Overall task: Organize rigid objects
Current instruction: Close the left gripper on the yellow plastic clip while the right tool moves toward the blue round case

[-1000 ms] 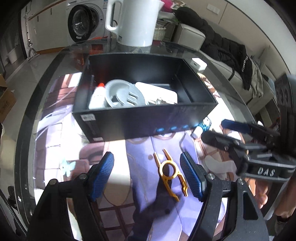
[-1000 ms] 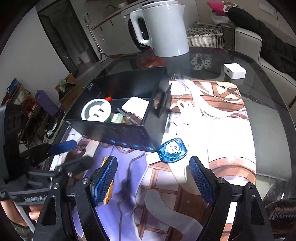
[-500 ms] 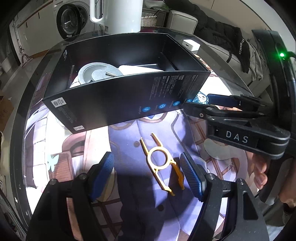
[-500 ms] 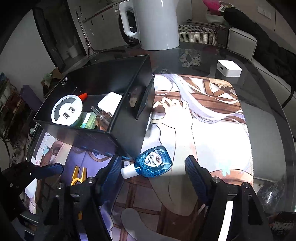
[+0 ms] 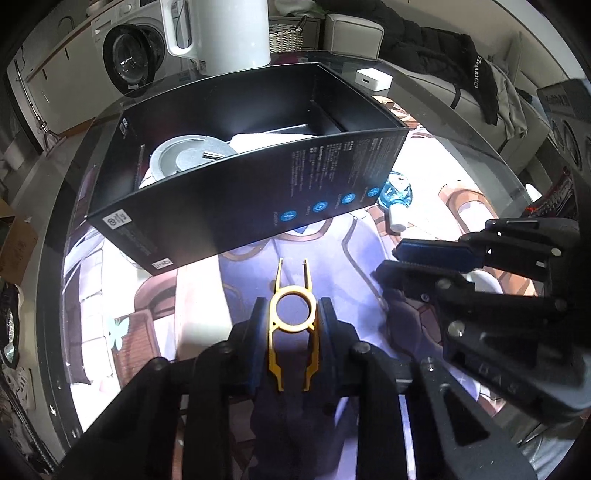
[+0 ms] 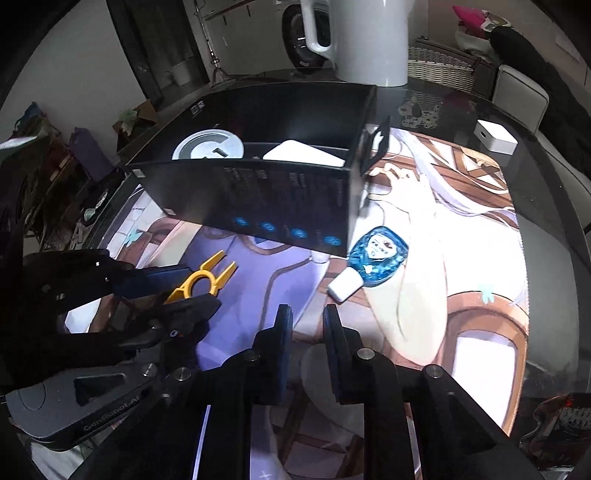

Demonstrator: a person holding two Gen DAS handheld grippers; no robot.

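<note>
My left gripper (image 5: 293, 314) is shut on a yellow plastic puller tool (image 5: 293, 325), just in front of the black open box (image 5: 258, 192); the tool also shows in the right wrist view (image 6: 201, 282). The box (image 6: 258, 199) holds a grey round charger (image 5: 192, 155) and a white flat item (image 6: 301, 153). A blue eye-drop bottle (image 6: 373, 258) with a white cap lies on the mat by the box's right corner. My right gripper (image 6: 306, 321) is nearly shut and empty, above the mat short of the bottle.
A white kettle (image 5: 218, 33) stands behind the box on the round glass table (image 6: 554, 206). A small white cube (image 6: 495, 136) sits at the far right. A printed mat (image 6: 424, 314) covers the table's middle. A sofa with dark clothes (image 5: 461, 62) lies beyond.
My left gripper has closed on the yellow tool, which lay free between its open fingers before. My right gripper has closed from wide open and pulled back from the bottle.
</note>
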